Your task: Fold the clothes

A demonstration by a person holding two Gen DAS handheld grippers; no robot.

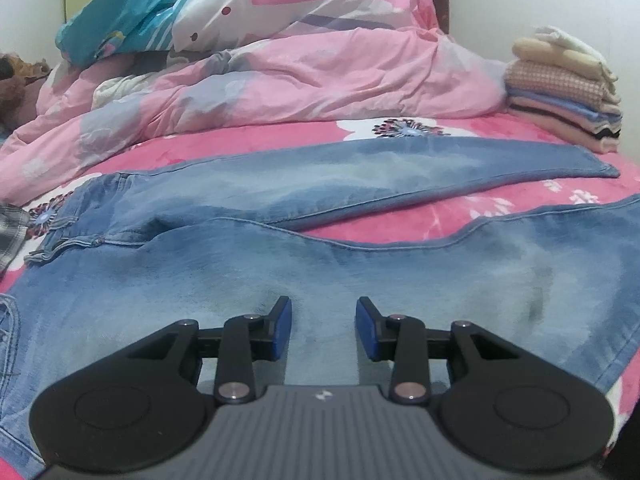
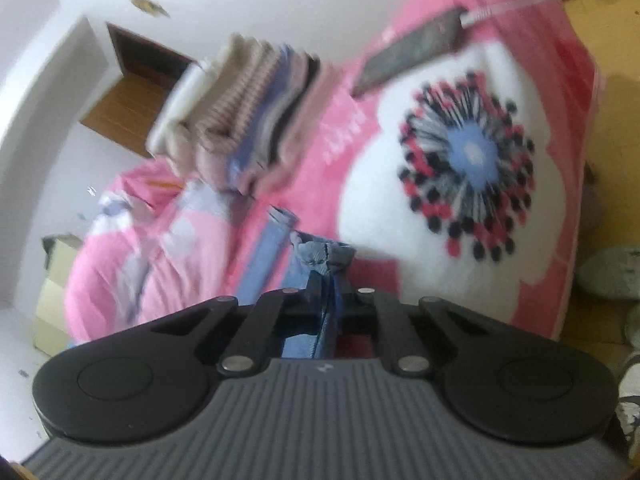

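While the right gripper (image 2: 329,300) pinches the jeans (image 2: 316,256), they spread beneath the left gripper (image 1: 323,328).

Faded blue jeans (image 1: 360,184) spread flat, 1 hem apparently lifted

You are looking at a bed (image 1: 520,220) covered by a pink fleece blanket with large white flowers, and a pair of light blue jeans (image 1: 280,264) is lying spread across it, one leg angling away from the other so a wedge of blanket is showing between them. Behind the jeans a rumpled pink quilt (image 1: 300,80) is piling up, and a stack of folded clothes (image 1: 568,92) is sitting on the blanket just beside it. In your right wrist view a dark phone (image 2: 408,54) is lying on the blanket near that stack.
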